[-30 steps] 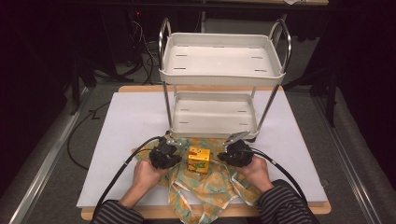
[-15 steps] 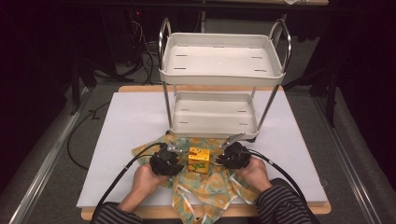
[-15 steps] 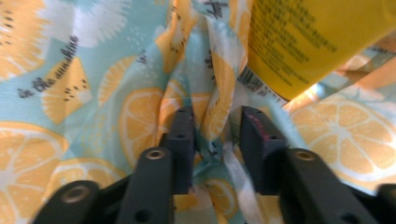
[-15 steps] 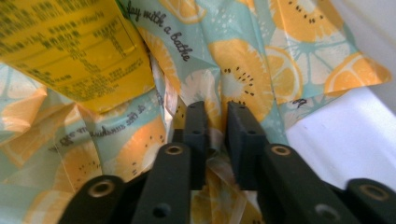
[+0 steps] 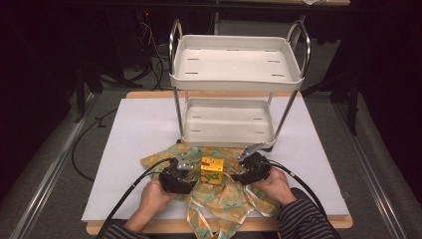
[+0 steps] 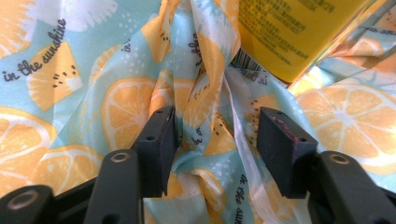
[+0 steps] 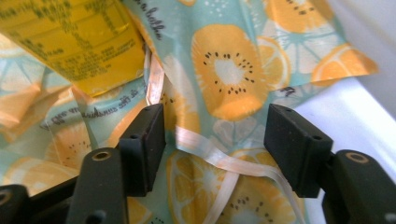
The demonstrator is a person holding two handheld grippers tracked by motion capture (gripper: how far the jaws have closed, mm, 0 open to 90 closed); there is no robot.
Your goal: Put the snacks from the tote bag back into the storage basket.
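- A fruit-print cloth (image 5: 219, 191) lies crumpled at the middle of the white table's (image 5: 139, 134) near edge, one corner reaching under the front of the two-shelf cart (image 5: 236, 84).
- A yellow box (image 5: 211, 171) stands on the middle of the cloth, between the two grippers.
- The left gripper (image 5: 185, 169) sits just left of the box; its jaws have just been opening and now stand spread, with a bunched ridge of cloth (image 6: 205, 116) between them, not pinched.
- The right gripper (image 5: 242, 172) sits just right of the box; its jaws have also just been opening and are spread over the cloth, with a pale ribbon (image 7: 219, 156) lying loose between them.
- The box's yellow printed side (image 6: 289, 28) is close ahead of the left jaws.
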